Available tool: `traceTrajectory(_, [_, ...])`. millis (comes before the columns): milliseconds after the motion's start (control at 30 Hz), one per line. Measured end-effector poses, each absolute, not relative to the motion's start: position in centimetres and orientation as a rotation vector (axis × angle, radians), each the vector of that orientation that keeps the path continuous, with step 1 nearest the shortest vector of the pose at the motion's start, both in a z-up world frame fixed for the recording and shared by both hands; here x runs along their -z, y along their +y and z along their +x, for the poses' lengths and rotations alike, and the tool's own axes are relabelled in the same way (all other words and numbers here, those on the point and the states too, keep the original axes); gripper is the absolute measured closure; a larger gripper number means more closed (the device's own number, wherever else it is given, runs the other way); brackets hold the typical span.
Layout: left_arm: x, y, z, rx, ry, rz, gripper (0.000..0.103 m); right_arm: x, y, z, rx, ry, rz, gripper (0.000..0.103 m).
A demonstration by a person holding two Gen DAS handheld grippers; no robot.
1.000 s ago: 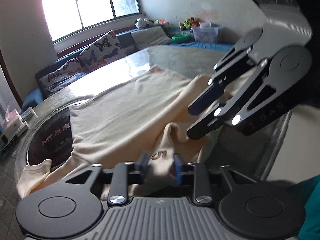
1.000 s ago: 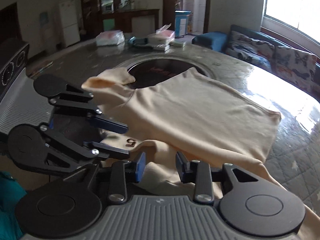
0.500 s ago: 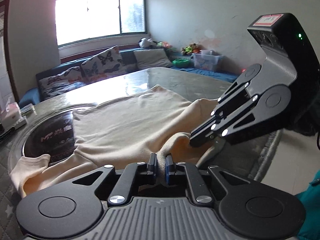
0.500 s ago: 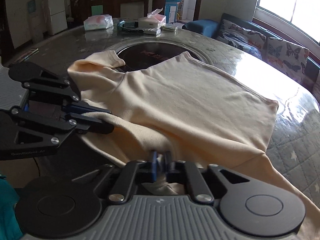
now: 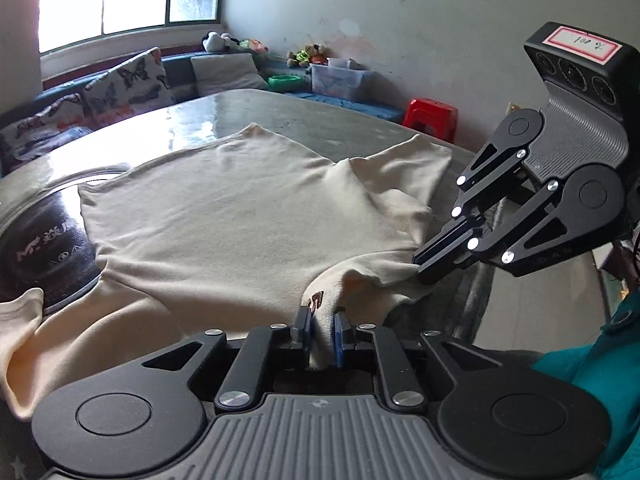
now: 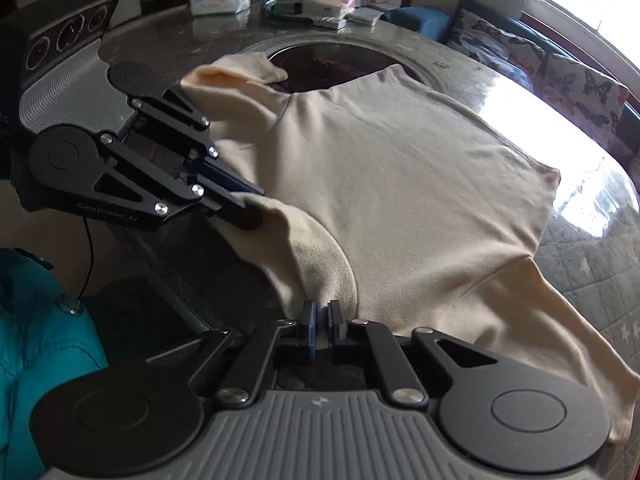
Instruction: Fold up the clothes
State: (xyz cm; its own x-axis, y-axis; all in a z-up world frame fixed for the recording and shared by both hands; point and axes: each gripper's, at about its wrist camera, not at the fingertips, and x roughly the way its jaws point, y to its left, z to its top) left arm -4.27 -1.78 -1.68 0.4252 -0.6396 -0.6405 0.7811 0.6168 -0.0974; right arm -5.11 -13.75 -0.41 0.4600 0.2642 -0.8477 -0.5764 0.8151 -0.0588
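Observation:
A cream long-sleeved top lies spread on a round table, hem towards the far side; it also shows in the right wrist view. My left gripper is shut on the neckline at one shoulder, beside a small printed label. My right gripper is shut on the neckline at the other shoulder. Each gripper shows in the other's view: the right one and the left one, both pinching cloth near the table's near edge. One sleeve trails right, the other left.
A dark round inset sits in the table's middle, partly under the top. Tissue packs and boxes stand at the table's far side. A sofa with butterfly cushions and a red stool stand beyond. Teal clothing is at the near edge.
Both grippers closed on the neckline a second ago. Since then they have drawn apart, pulling the neck edge taut, and the top lies flatter.

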Motion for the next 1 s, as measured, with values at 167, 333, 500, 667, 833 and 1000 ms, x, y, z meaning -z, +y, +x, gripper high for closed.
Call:
traceTrajectory(167, [0.1,-0.8,-5.7,0.868,0.632,0.236,0.09,-1.1,-15.6,-4.8,-0.486,0.902,-0.267,0.092])
traceTrajectory(333, [-1.1,-0.3,-6.0,0.733,0.591,0.196,0.09,-0.7,-17.5,-2.9,-0.43,0.822,-0.228,0.091])
traceTrajectory(500, [-0.9,-1.7,-3.9,0.567,0.582,0.159,0.09,1.5,-18.7,-1.4,-0.397,0.798,-0.237,0.09])
traceTrajectory(667, [0.3,-2.9,-1.5,0.415,0.605,0.127,0.09,2.7,-19.6,-2.3,-0.407,0.785,-0.255,0.09])
traceTrajectory(833, [1.7,-2.3,-1.3,0.322,0.633,0.12,0.089,1.8,-19.9,-1.7,-0.409,0.701,-0.245,0.077])
traceTrajectory(1000, [2.3,-1.6,-1.9,0.283,0.649,0.113,0.087,3.5,-20.7,1.1,-0.291,0.685,-0.206,0.071])
